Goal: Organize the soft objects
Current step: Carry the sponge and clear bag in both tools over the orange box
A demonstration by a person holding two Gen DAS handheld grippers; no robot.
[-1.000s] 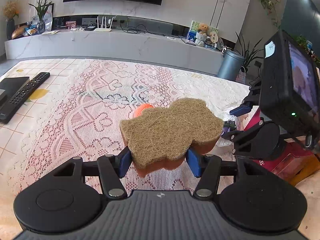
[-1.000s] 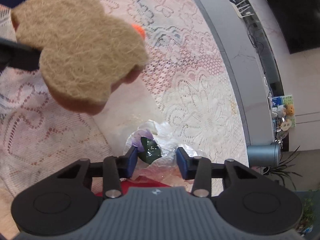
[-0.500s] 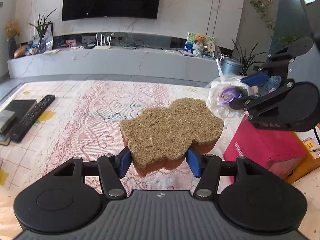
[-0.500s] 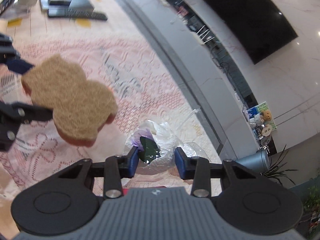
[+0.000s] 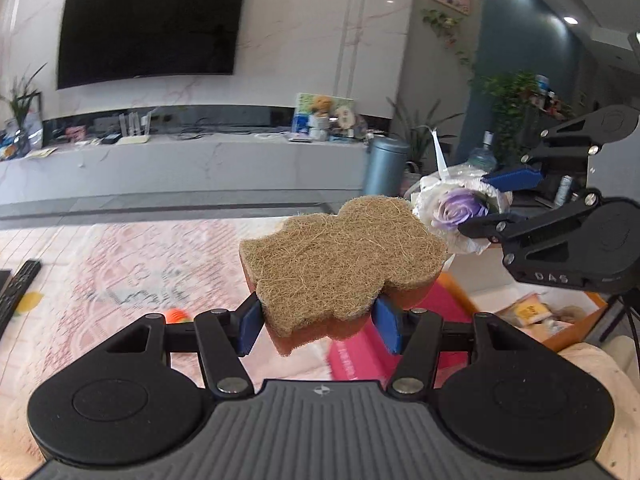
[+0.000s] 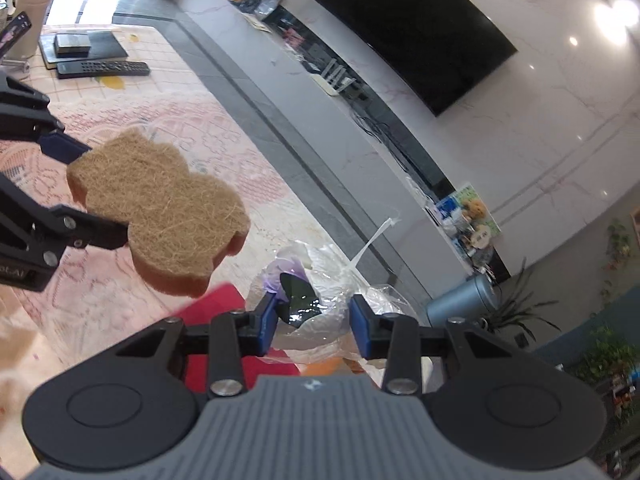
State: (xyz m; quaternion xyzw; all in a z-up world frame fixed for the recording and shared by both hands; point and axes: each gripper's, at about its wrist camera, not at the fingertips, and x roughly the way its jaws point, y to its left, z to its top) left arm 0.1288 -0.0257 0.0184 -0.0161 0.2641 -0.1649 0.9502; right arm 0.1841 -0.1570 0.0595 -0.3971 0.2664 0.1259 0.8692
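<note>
My left gripper (image 5: 318, 326) is shut on a bear-shaped scrub sponge (image 5: 340, 260), brown fibre on top and orange underneath, held in the air above the table. The sponge also shows in the right wrist view (image 6: 160, 208), to the left. My right gripper (image 6: 314, 326) is shut on a wrapped purple flower (image 6: 304, 292) in clear plastic. In the left wrist view the flower (image 5: 460, 208) hangs just right of the sponge, held by the right gripper (image 5: 496, 200).
A pink lace tablecloth (image 5: 120, 264) covers the table. A red box (image 5: 360, 356) and an orange-rimmed box (image 5: 540, 312) with items lie below at right. A small orange object (image 5: 176, 315) lies on the cloth. A remote (image 6: 102, 68) lies at the far left.
Both grippers have risen and tilted upward with their loads. The table has dropped lower in both views and the TV wall fills more of them.
</note>
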